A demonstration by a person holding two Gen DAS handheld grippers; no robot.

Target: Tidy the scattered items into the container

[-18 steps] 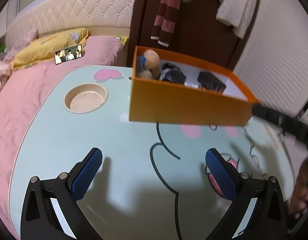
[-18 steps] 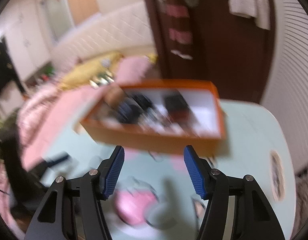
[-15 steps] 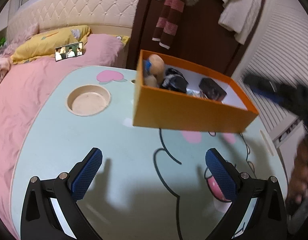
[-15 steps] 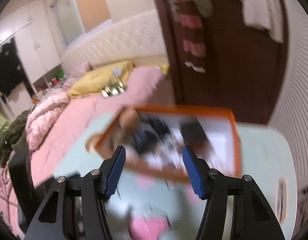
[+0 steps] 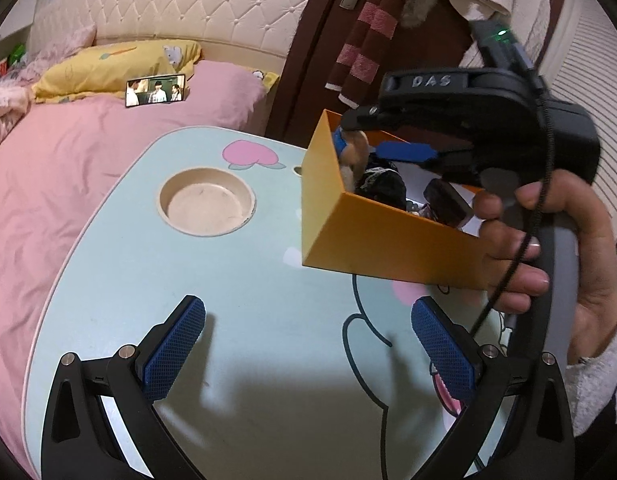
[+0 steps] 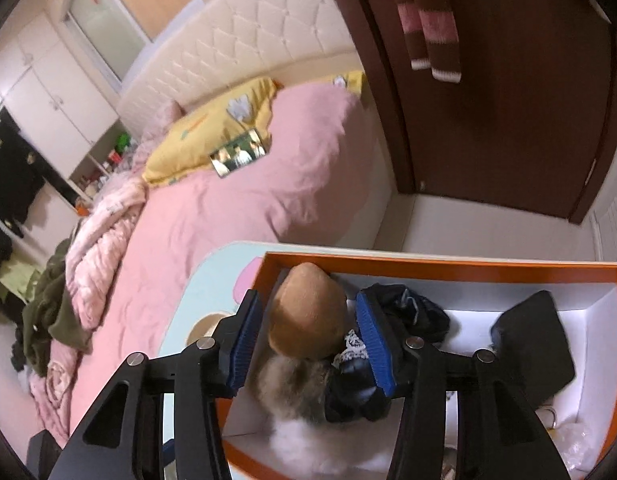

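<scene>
1. One big change concerns the pale-green cartoon-printed tabletop [image 5: 248,300]. Half a second ago the right gripper hung over it, short of the box; now no gripper works there, and no loose item shows on the visible part. Only its round beige recess [image 5: 206,208] breaks the surface, towards the left edge. I judge the tidying close to done.
2. The orange cardboard box with a white inside [image 5: 372,240] stands at the tabletop's far right corner, its far wall along the far edge. It already holds several things.
3. The right gripper [image 6: 308,300] has come in over the box's left end and points steeply down into it. The person's hand [image 5: 548,248] wraps the grey handle, with a white fluffy sleeve [image 5: 592,392] at the wrist.
4. The left gripper [image 5: 308,306] hangs over the near part of the tabletop, tilted down towards it. Its jaws are spread fully with nothing between them.
5. The tan round-headed plush toy [image 6: 304,316] lies against the box's left wall. The right gripper's jaws stand partly apart, one on each side of the head, and I see slight gaps, so it looks unclamped. Whether this is a release or an adjustment I cannot tell.
6. A crumpled dark cloth bundle [image 6: 412,308] lies just beside the toy, and a flat black pouch [image 6: 536,340] sits at the box's right end.
</scene>
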